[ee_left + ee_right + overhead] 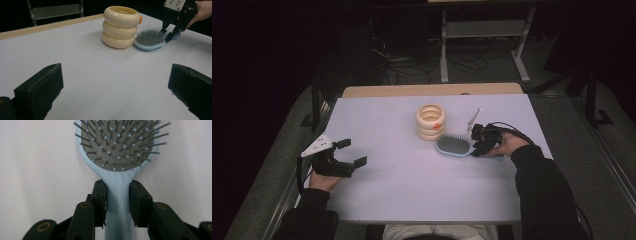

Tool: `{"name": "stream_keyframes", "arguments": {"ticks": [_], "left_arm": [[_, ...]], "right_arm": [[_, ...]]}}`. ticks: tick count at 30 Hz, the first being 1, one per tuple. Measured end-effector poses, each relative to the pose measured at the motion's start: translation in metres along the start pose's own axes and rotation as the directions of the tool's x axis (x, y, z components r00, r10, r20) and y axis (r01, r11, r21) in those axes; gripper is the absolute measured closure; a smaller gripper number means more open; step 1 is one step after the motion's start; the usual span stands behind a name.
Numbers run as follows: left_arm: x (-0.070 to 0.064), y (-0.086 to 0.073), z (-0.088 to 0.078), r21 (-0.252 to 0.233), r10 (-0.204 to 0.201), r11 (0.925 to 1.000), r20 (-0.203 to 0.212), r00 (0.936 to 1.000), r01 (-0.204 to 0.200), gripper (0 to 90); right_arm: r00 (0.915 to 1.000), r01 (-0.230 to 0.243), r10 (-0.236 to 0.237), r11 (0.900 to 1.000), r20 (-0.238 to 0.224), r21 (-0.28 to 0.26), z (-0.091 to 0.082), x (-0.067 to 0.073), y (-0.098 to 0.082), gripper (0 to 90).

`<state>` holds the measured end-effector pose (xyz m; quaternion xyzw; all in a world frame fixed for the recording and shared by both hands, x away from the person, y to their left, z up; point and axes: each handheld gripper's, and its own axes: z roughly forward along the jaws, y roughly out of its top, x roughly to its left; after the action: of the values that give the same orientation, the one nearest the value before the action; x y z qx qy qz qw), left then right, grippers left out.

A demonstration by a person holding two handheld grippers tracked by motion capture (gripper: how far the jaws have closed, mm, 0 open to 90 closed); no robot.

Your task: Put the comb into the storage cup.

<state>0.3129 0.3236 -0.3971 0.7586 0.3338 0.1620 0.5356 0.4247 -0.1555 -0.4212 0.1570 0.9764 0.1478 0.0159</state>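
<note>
Where hairbrush (453, 145) lies, ring-stack (430, 122) apparently touches.

White table (412, 185), ring stack (430, 122), hairbrush (453, 146)

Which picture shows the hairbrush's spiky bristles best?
The right gripper view: the hairbrush is close, each bristle distinct, its handle between the fingers. The left gripper view shows it sideways beside the ring stack; the high view, small.

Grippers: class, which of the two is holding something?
The right gripper: its jaws clamp the blue hairbrush by the handle. The left gripper is open, holding nothing.
</note>
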Motion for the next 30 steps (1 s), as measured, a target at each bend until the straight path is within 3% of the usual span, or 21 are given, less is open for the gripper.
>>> {"name": "stream_keyframes", "arguments": {"ticks": [18, 30], "left_arm": [[0.000, 0.000, -0.001, 0.000, 0.000, 1.0000, -0.002, 1.0000, 0.000, 0.0], [-0.001, 0.000, -0.001, -0.005, 0.004, 1.0000, -0.007, 1.0000, -0.004, 0.0]], "right_arm": [[0.9998, 0.013, -0.013, 1.000, -0.012, -0.008, -0.009, 0.009, -0.001, 68.5], [0.9999, 0.007, -0.006, 0.996, 0.010, -0.085, -0.033, 0.017, -0.004, 68.6]]}}
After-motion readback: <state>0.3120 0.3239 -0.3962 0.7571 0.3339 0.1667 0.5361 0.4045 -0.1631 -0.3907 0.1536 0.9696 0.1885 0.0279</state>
